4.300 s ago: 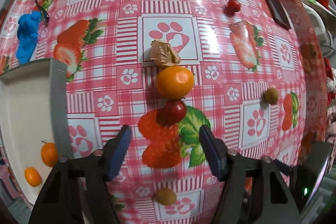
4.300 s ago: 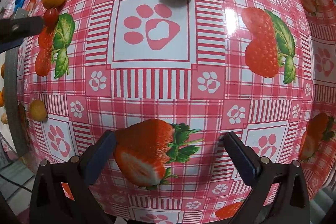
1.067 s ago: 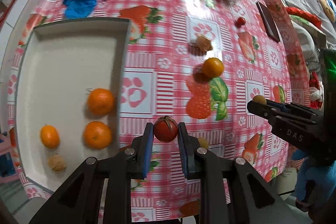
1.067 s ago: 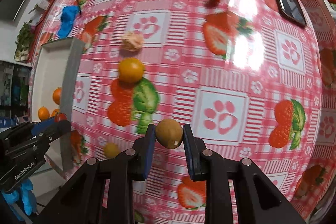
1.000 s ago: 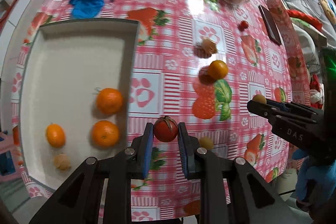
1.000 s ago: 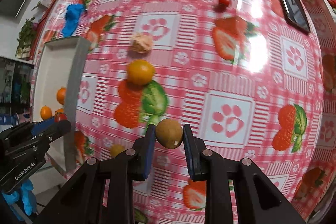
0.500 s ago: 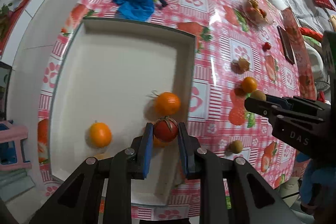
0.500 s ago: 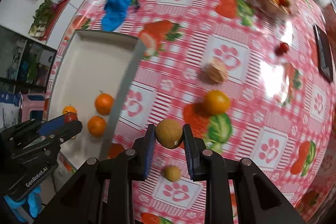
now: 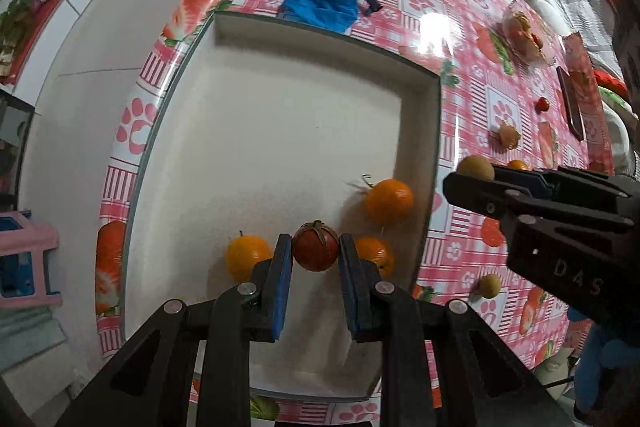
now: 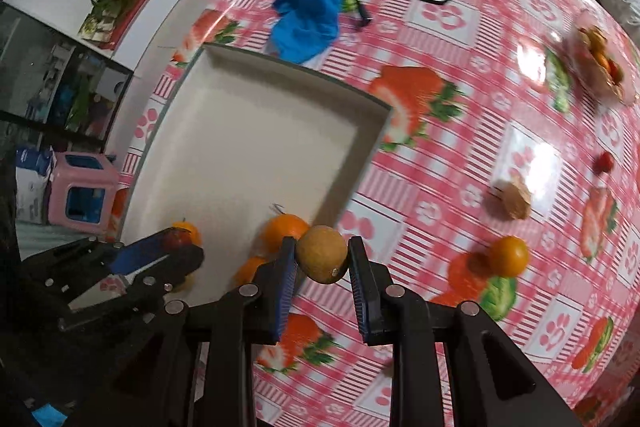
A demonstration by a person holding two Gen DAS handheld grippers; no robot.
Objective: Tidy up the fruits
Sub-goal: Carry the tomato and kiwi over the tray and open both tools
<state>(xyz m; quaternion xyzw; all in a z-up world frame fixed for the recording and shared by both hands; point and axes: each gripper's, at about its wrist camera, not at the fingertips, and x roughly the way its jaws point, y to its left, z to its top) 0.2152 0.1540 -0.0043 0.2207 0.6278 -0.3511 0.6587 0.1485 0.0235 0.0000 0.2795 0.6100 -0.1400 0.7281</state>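
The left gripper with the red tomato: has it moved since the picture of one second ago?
Yes. The left gripper, shut on the tomato, was over the tablecloth beside the white tray; now it hangs above the tray's floor among the oranges.

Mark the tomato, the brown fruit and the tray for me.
tomato [image 9: 315,251]: left wrist view, middle of its red skin.
brown fruit [image 10: 322,254]: right wrist view, middle of its front.
tray [image 9: 433,163]: left wrist view, right-hand wall.
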